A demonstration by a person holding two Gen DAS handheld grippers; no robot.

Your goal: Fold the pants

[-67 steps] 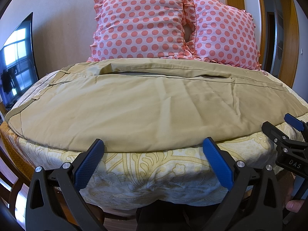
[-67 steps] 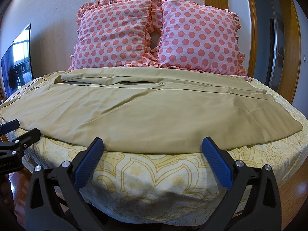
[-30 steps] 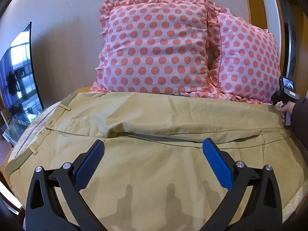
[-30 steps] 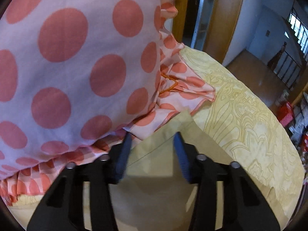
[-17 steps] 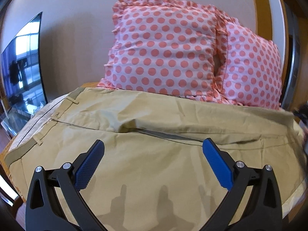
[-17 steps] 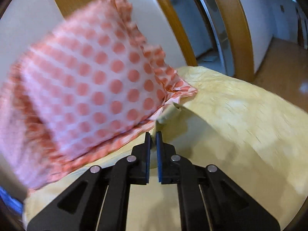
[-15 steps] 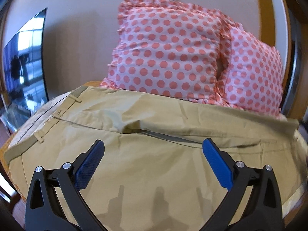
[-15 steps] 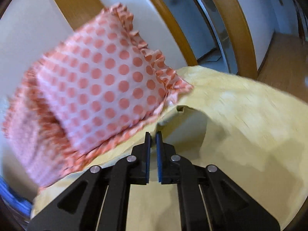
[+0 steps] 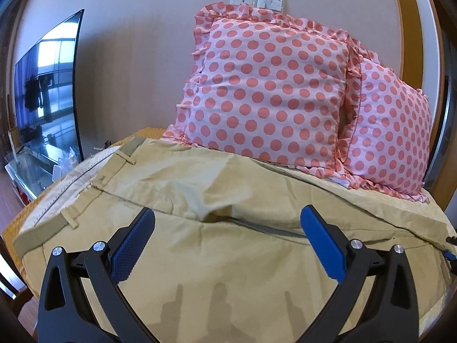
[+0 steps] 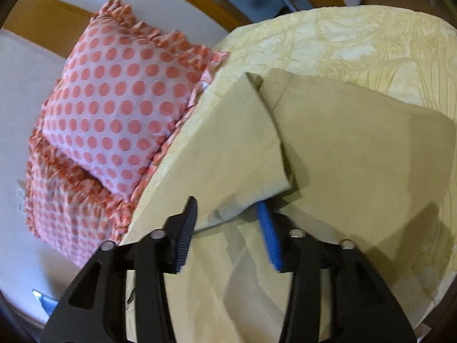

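The tan pants [image 9: 228,245] lie spread across the bed [image 10: 371,34], waistband toward the television [image 9: 48,91] side and legs running toward the doorway side, with two spotted pillows [image 9: 271,91] propped against the wall behind them. From where I stand the folding looks barely started: the far leg's hem [image 10: 245,148] is lifted and turned partly over the near leg, but nothing is laid flat yet, and the lengthwise fold, the smoothing and the crosswise folds all seem to be left. The right gripper [image 10: 228,228] has its fingers parted, with the raised hem cloth draped over and between them; I judge it is not clamped, though the fabric covers the tip of the blue finger, so whether anything is pinched there I cannot tell for sure. The left gripper [image 9: 225,240] hovers over the crotch and seat area, fingers wide apart and holding nothing. Hidden from me are the near edge of the pants below the left gripper's body, the waistband's far corner, and how the underside of the lifted hem sits. The right view is tilted and slightly blurred, so the seams there are hard to read.
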